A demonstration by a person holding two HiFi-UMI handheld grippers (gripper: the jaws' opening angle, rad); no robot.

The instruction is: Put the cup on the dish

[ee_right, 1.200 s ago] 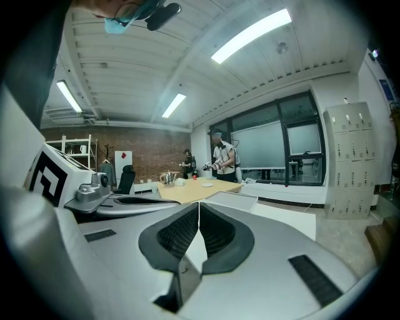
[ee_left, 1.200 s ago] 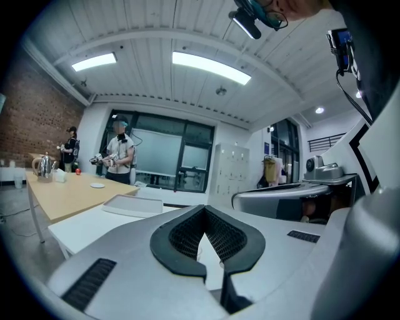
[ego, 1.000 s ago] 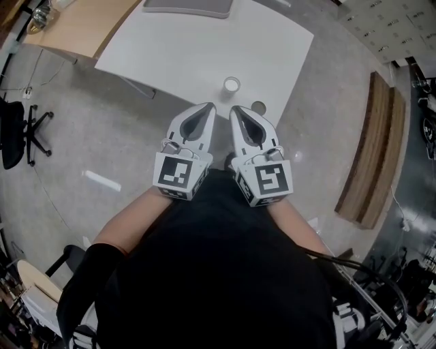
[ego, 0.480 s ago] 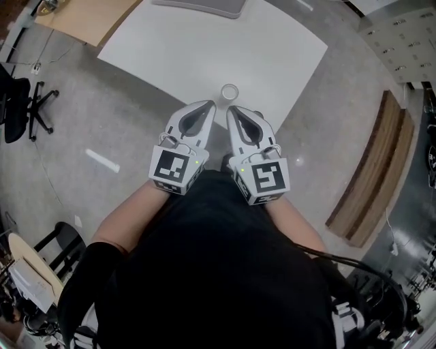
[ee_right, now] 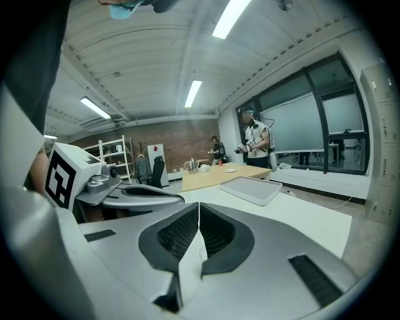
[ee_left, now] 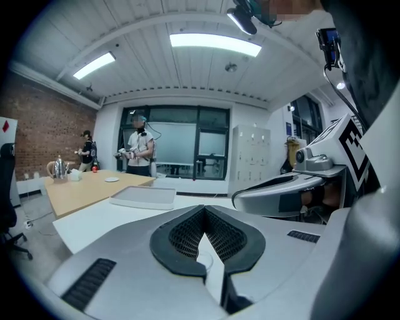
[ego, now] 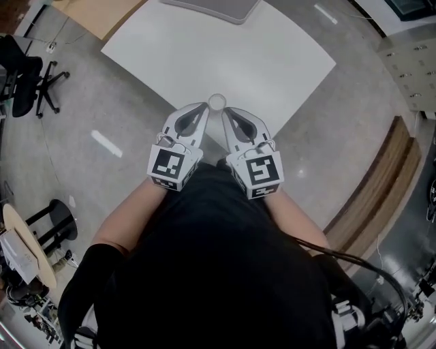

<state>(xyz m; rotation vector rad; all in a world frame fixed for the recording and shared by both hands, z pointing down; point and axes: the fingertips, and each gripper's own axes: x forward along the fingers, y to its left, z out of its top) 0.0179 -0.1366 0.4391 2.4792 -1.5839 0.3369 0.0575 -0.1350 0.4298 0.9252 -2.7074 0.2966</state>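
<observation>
Cup (ego: 216,102) partly hidden behind tips; left gripper (ego: 205,105), right gripper (ego: 225,110) both clenched, empty.

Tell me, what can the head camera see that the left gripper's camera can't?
Only the head view shows the long wooden bench, the round side table and the marker cube on the left gripper. Only the left gripper view shows the ceiling lights, the windows and people standing far off. Both show the white table, the grey tray and the right gripper.
</observation>
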